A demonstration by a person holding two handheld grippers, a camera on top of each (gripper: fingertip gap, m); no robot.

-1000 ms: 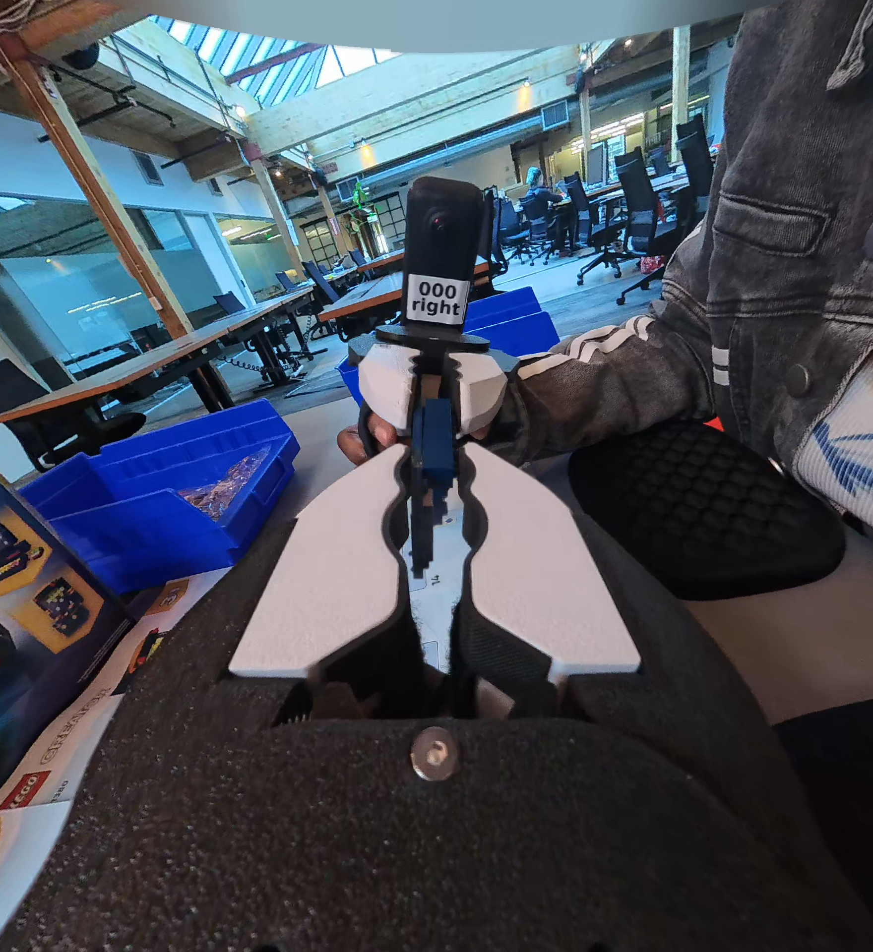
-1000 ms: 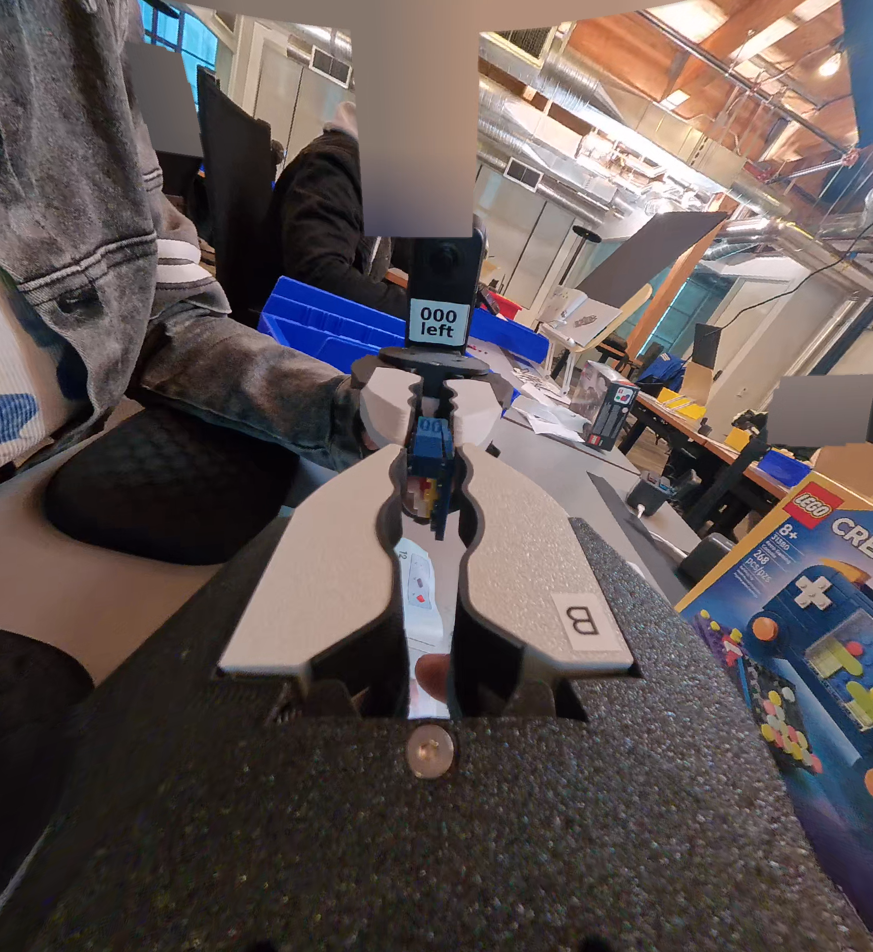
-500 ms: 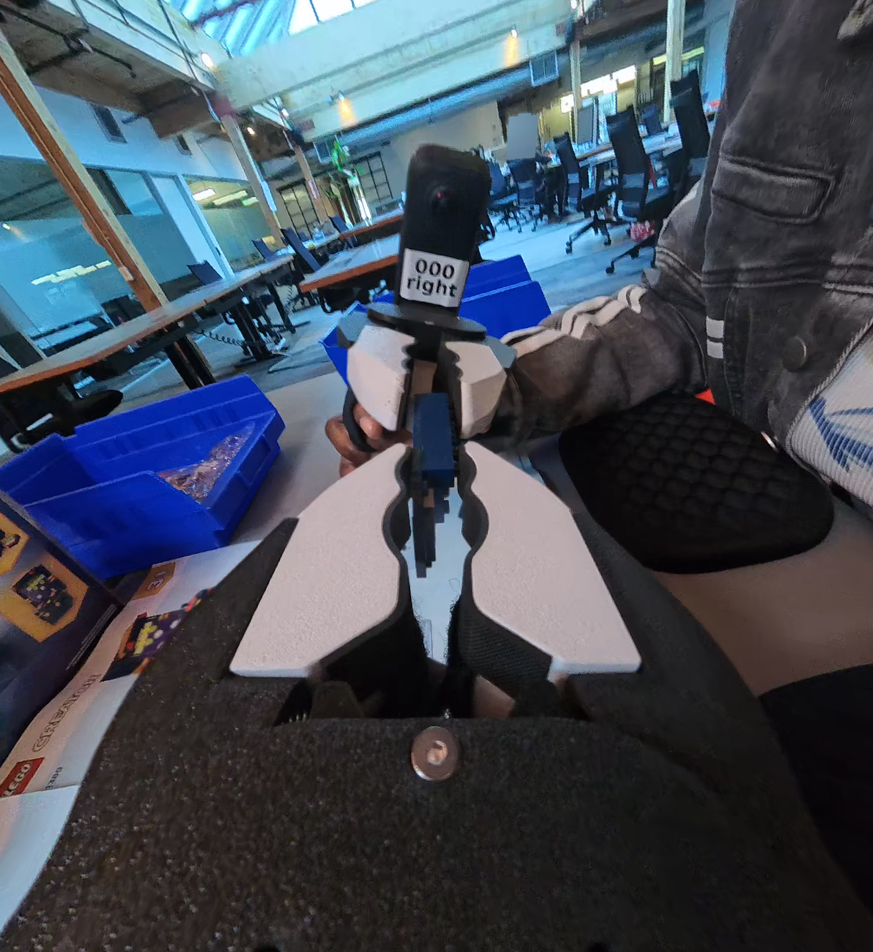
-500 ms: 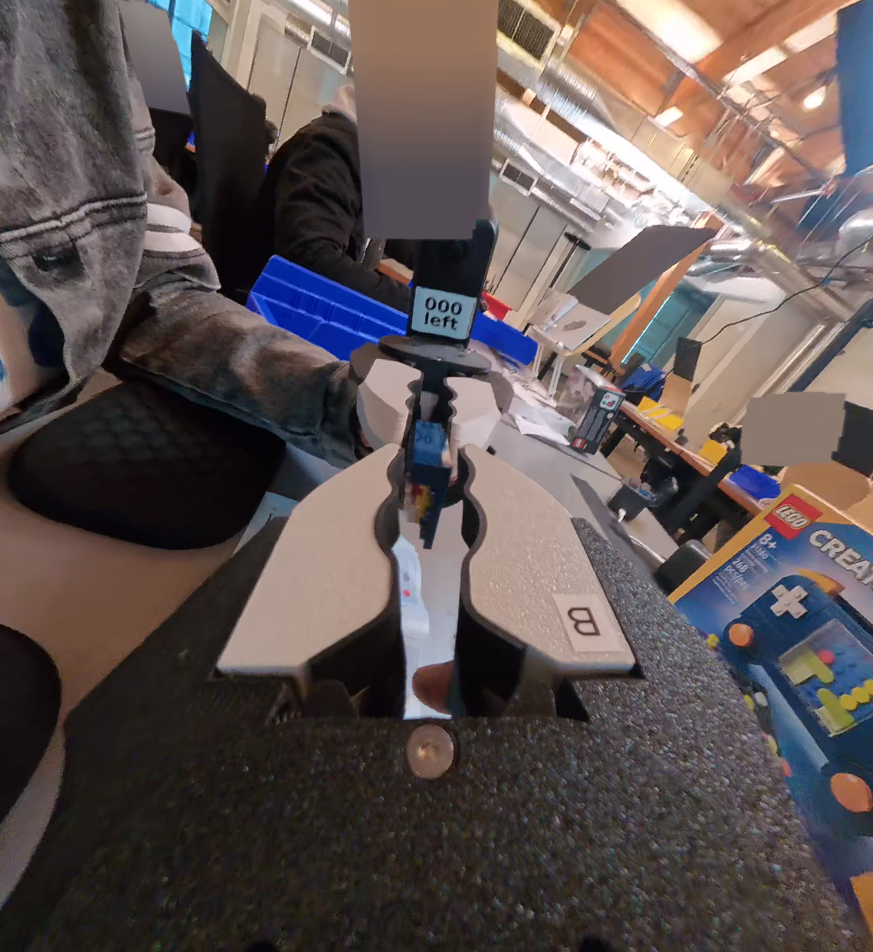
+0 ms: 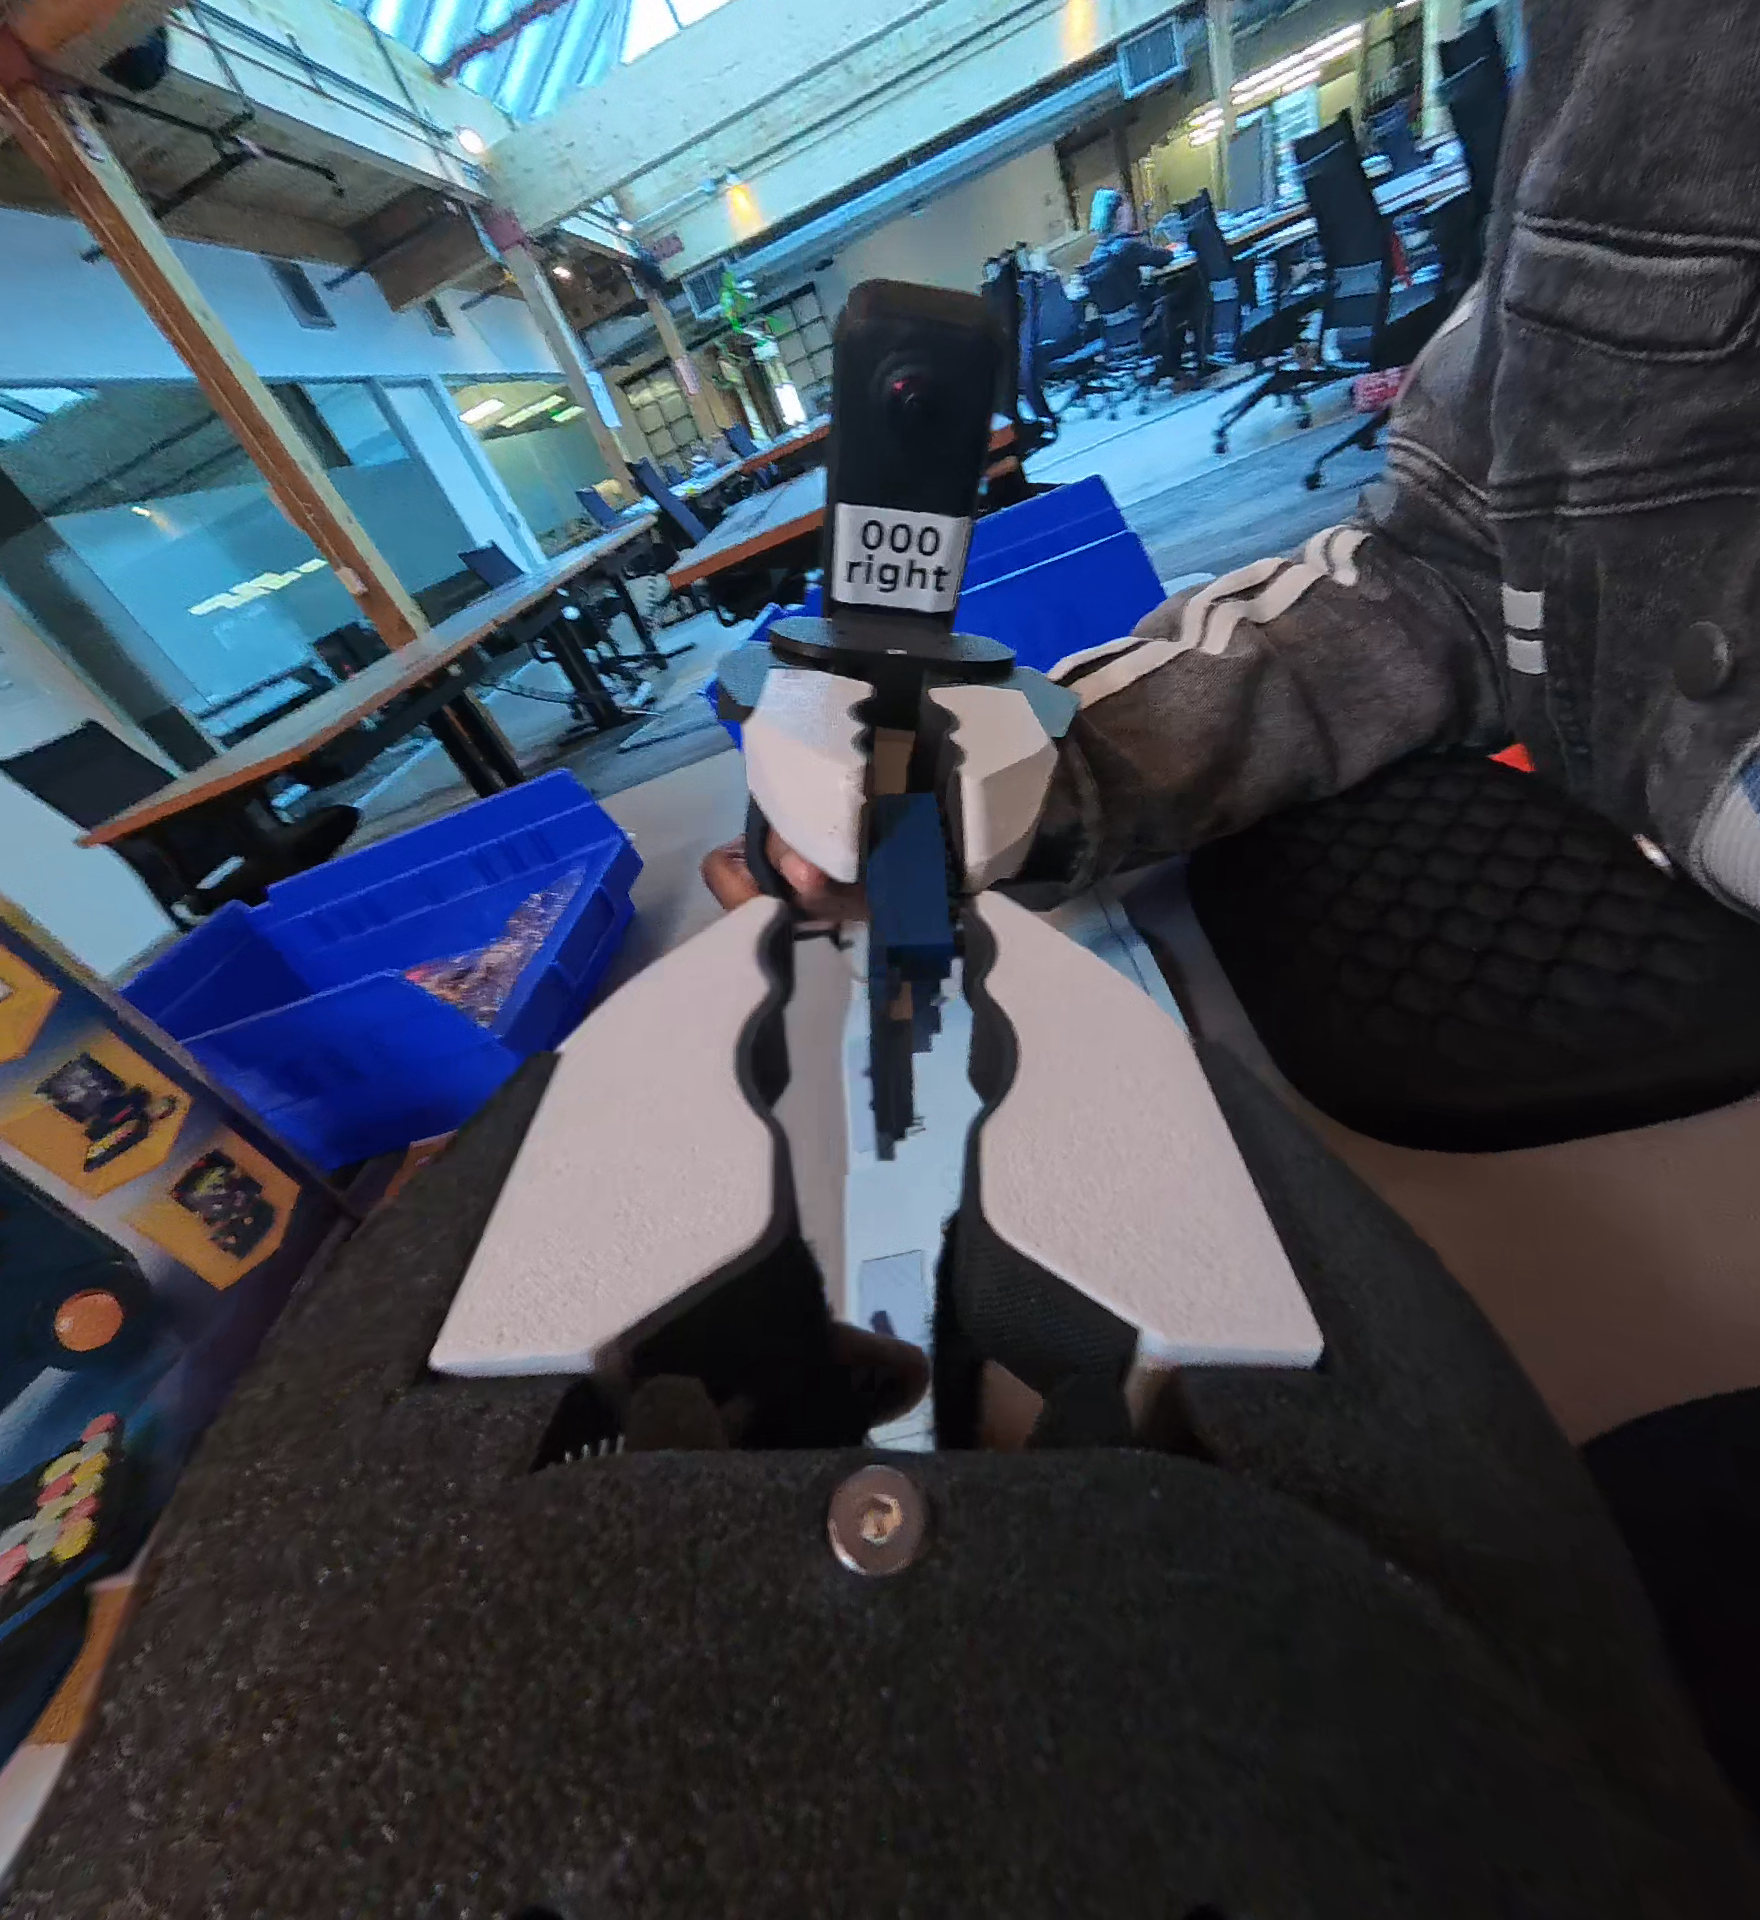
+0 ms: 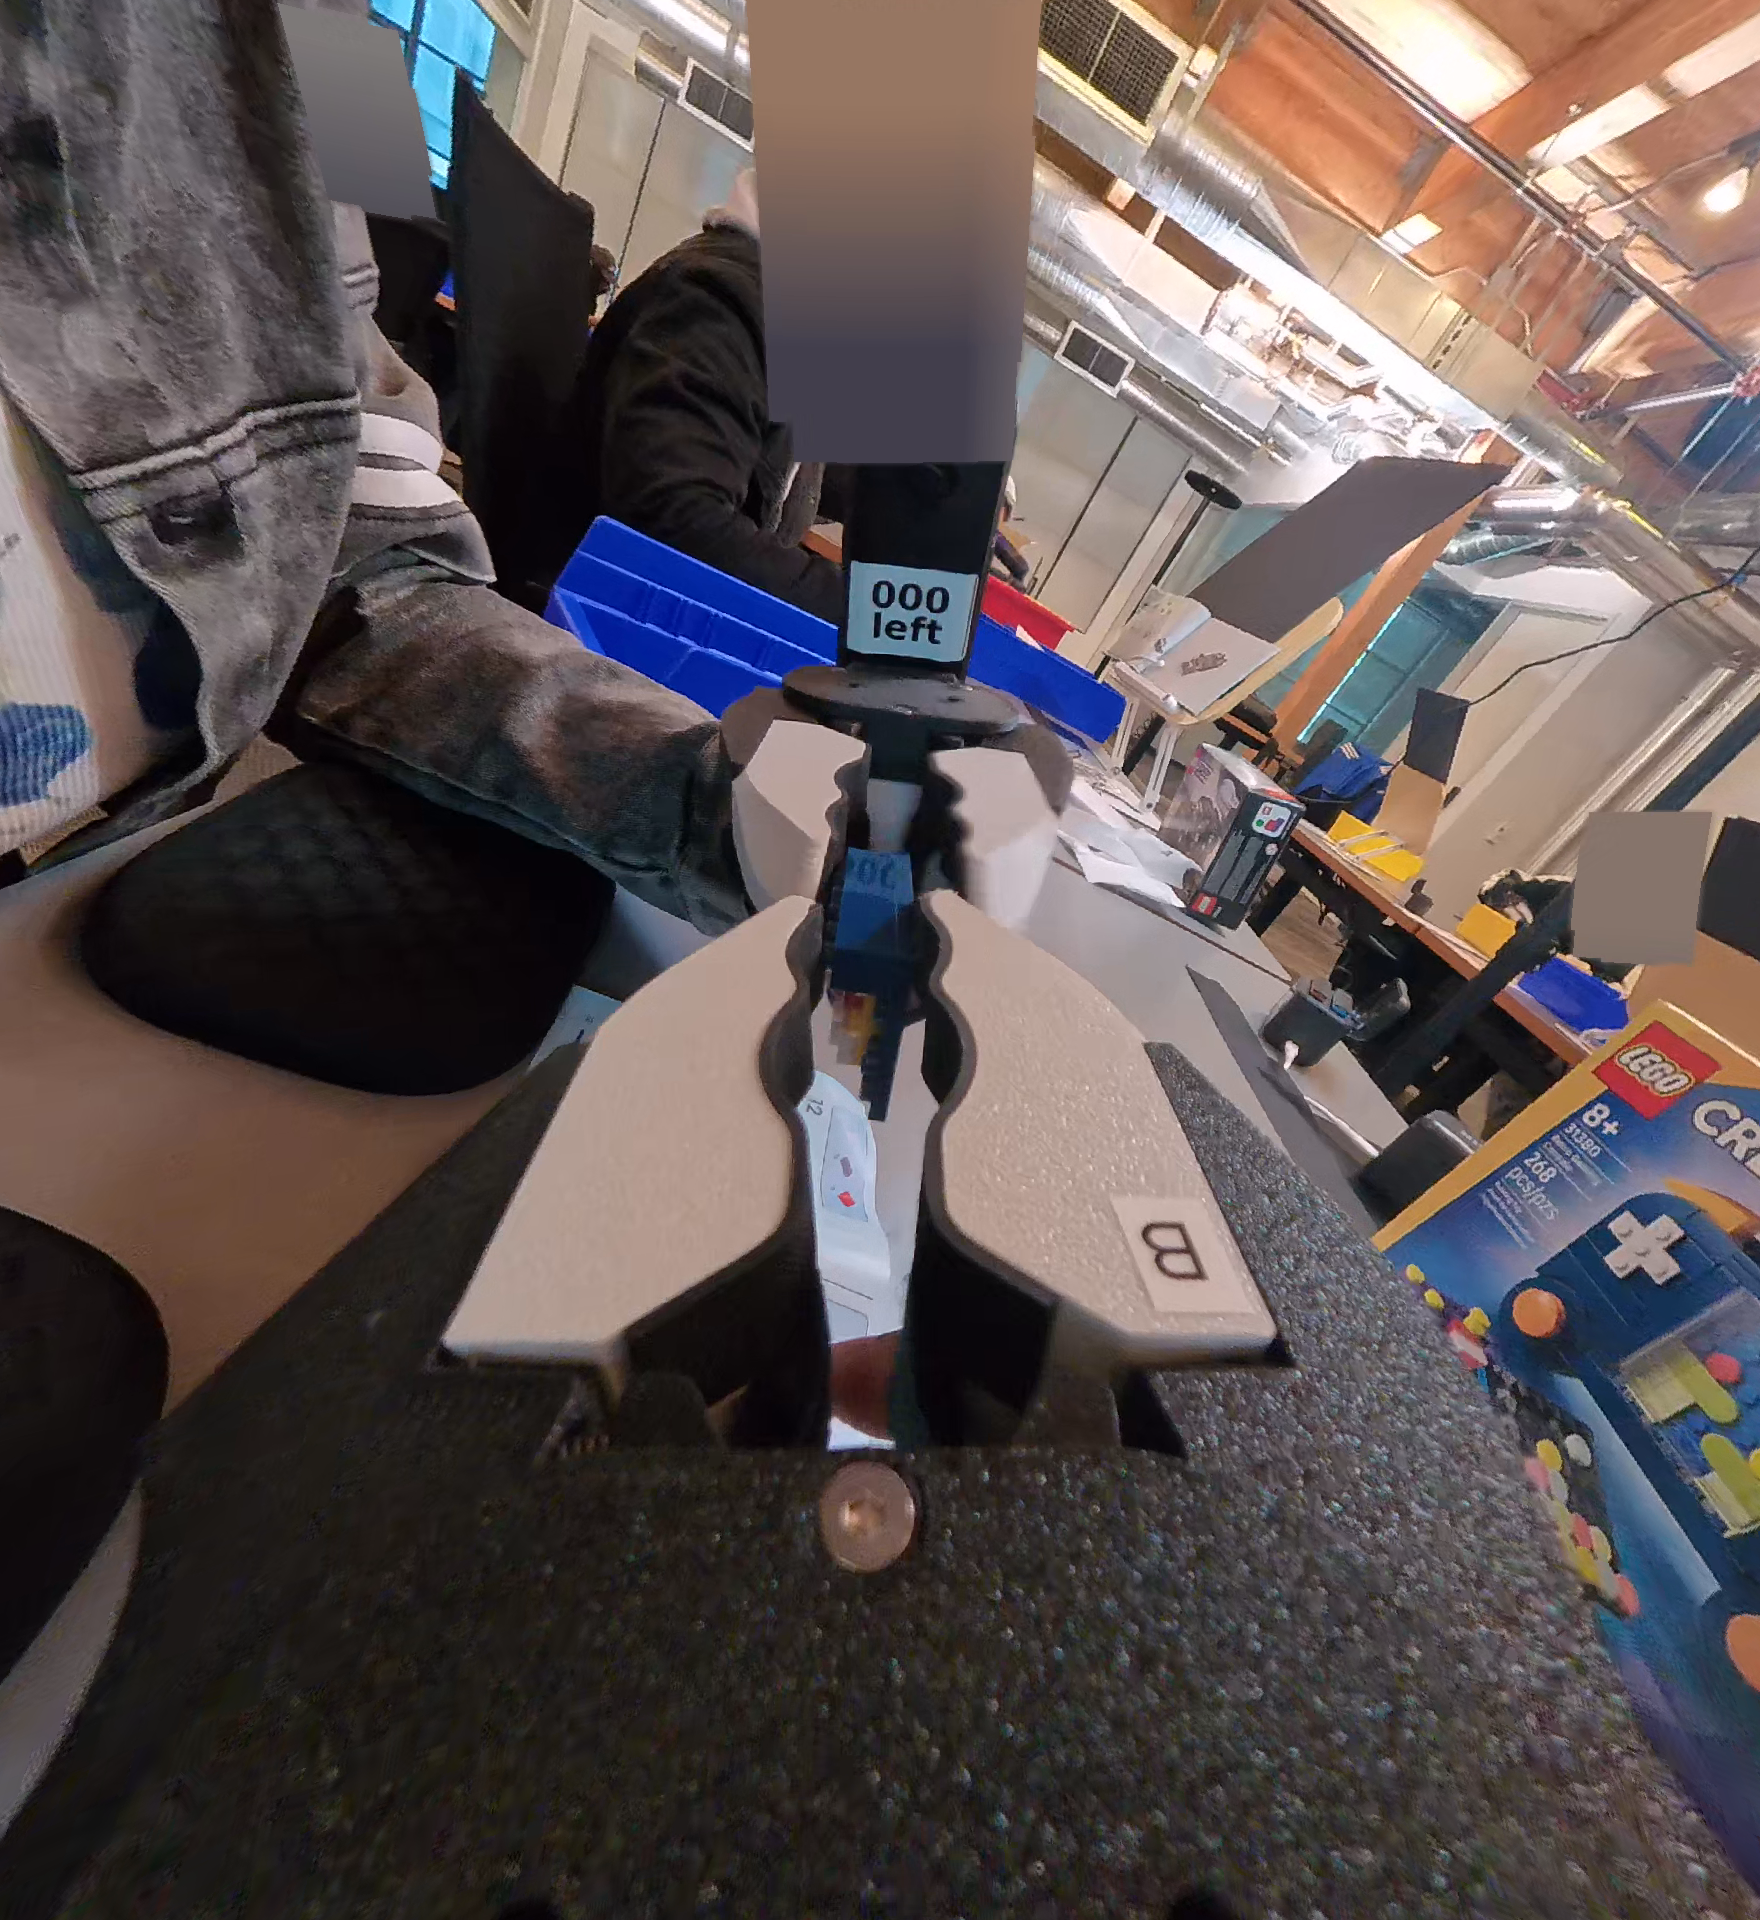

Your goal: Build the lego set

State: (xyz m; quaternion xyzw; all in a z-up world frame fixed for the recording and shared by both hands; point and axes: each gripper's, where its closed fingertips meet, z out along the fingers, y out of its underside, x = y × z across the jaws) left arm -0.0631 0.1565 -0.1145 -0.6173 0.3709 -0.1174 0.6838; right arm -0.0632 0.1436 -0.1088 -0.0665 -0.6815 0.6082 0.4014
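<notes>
Between the two facing fingertips a dark-blue brick assembly [image 5: 907, 914] hangs — each hand-held gripper [image 6: 871, 925] pinching one end.

Both wrist cameras are looking along their own jaws, facing each other closely, sharing the blue brick piece [image 5: 912, 883] between.

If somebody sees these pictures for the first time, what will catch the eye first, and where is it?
The eye falls first on the two tongs meeting tip to tip in the middle, the left tongs and the right tongs, with a blue brick build between their tips. Next come the blue bin at the left of the left view and the toy box at the lower right of the right view.
</notes>
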